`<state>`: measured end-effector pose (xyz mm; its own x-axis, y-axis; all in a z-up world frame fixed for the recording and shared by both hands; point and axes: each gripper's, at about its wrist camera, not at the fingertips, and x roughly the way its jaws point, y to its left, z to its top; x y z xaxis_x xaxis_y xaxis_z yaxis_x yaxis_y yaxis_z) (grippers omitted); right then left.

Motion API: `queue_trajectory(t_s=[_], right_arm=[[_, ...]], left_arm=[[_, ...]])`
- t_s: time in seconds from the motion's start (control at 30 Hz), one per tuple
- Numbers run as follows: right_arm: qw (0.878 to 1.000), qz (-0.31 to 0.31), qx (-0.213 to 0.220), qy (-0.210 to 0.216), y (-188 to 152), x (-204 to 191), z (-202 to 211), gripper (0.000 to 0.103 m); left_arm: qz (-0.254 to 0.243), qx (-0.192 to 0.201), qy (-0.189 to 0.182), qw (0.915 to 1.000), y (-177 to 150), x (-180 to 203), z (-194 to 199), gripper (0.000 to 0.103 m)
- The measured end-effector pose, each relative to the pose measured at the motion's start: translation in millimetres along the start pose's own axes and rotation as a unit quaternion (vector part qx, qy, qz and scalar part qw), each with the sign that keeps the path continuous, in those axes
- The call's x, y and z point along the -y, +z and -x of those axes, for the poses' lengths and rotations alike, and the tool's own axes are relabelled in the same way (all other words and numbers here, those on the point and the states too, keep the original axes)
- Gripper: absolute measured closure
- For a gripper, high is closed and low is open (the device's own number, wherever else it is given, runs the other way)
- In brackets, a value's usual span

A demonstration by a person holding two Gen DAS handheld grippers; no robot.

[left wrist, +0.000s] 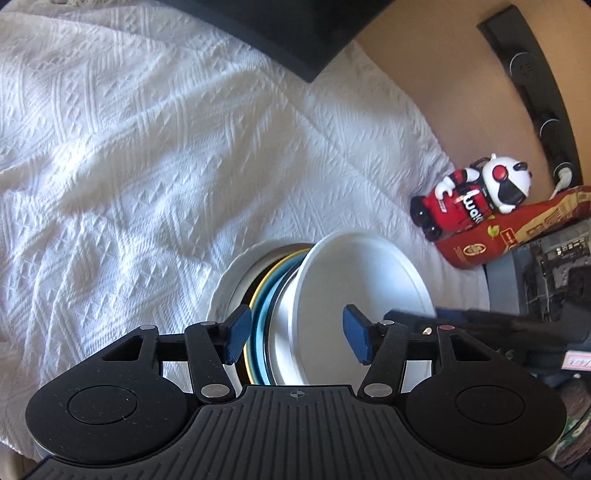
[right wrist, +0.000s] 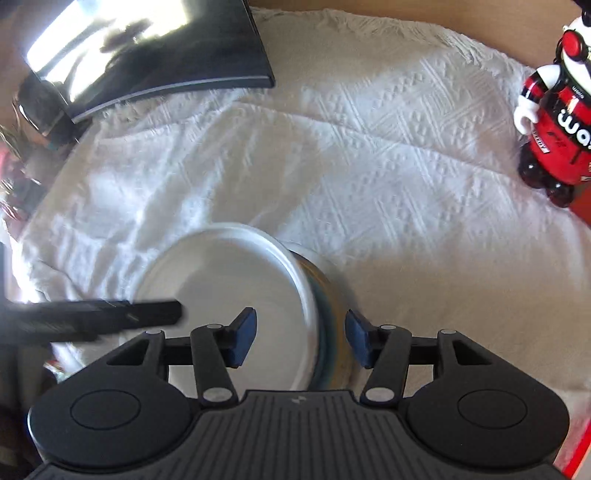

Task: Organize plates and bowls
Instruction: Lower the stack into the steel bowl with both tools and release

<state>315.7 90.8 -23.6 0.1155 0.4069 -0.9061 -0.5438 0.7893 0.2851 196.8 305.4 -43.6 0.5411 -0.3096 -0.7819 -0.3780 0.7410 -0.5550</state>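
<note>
Left wrist view: the left tongs (left wrist: 295,338) stand apart, straddling the rim of a stack (left wrist: 291,321) of dishes near the cloth's (left wrist: 147,166) right edge, clamped on nothing. A white plate (left wrist: 362,291) sits on top, with blue and yellow rims (left wrist: 258,332) under it and a wider white plate (left wrist: 221,291) at the bottom (how many dishes lie between, I cannot tell). From the right, the other tool's dark finger (left wrist: 413,319) pokes in over the top plate. Beyond, at the cloth's right edge, stands a red toy (left wrist: 469,199), a red box (left wrist: 517,229) just beside it, and a dark slab (left wrist: 295,33) lies at the far edge.

Right wrist view, blurred: the right tongs (right wrist: 300,338) are apart too, straddling the same stack (right wrist: 321,314) from the opposite side, with the top plate (right wrist: 229,291) mostly to their left. The left tool's finger (right wrist: 110,317) reaches across the plate. The toy (right wrist: 554,122) stands well apart, at the far right.

The risk as I judge it: both tools crowd one stack, so fingers could knock together. A pinch on only the top rim could tilt the plate and send it sliding off, and a skewed grip through several rims could drag the pile across the loose cloth.
</note>
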Motion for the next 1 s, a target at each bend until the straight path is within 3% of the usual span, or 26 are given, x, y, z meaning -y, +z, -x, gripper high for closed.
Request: queue_trajectory(t_s=[0.1, 0.2, 0.43, 0.6, 0.8, 1.0], right_arm=[[1.000, 0.000, -0.012, 0.014, -6.1, -3.5, -4.3, 0.055], [1.000, 0.011, -0.008, 0.007, -8.3, -14.3, -1.5, 0.055], [0.999, -0.007, 0.028, 0.019, -12.3, -4.1, 9.6, 0.056], [0.999, -0.017, 0.037, 0.031, -17.6, -4.8, 15.3, 0.064], [0.998, 0.028, 0.049, 0.015, -23.0, -18.8, 24.4, 0.064], [0.999, 0.019, 0.043, 0.016, -25.3, -13.1, 19.0, 0.064]], left_arm=[[0.009, -0.005, -0.007, 0.9999, -3.3, -2.3, -2.4, 0.050], [0.012, -0.006, -0.004, 0.9999, -7.8, -1.4, -5.7, 0.050], [0.024, 0.018, -0.012, 0.9995, -10.5, -2.7, 2.2, 0.052], [0.033, 0.027, -0.027, 0.9987, -9.8, -2.2, 11.3, 0.056], [0.005, 0.035, -0.002, 0.9994, -15.6, 11.8, 11.4, 0.055], [0.004, 0.038, 0.004, 0.9992, -16.5, 13.9, 12.4, 0.056]])
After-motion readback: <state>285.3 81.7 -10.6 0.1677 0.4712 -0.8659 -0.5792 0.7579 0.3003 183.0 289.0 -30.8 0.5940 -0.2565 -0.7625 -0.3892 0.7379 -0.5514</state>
